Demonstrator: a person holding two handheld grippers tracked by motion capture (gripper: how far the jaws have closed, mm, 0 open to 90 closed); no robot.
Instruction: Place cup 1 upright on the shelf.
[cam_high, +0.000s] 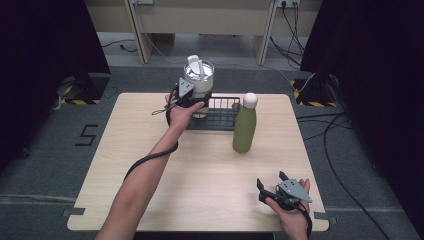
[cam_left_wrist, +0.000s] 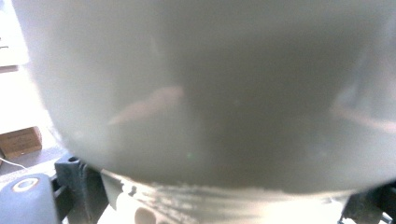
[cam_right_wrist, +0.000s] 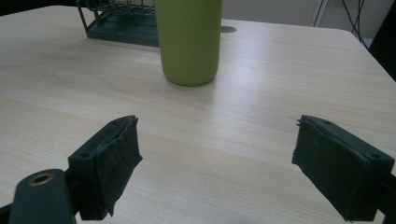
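Standing over wire rack, white tumbler is apparently clamped by left gripper; right gripper held agape, well apart from green bottle.

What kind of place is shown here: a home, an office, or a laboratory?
Probably a lab or recording studio, not a home. The wooden table stands on grey carpet between black curtains, hazard-striped stand bases flank it, and loose cables run across the floor.

Floor cables, hazard-taped stands
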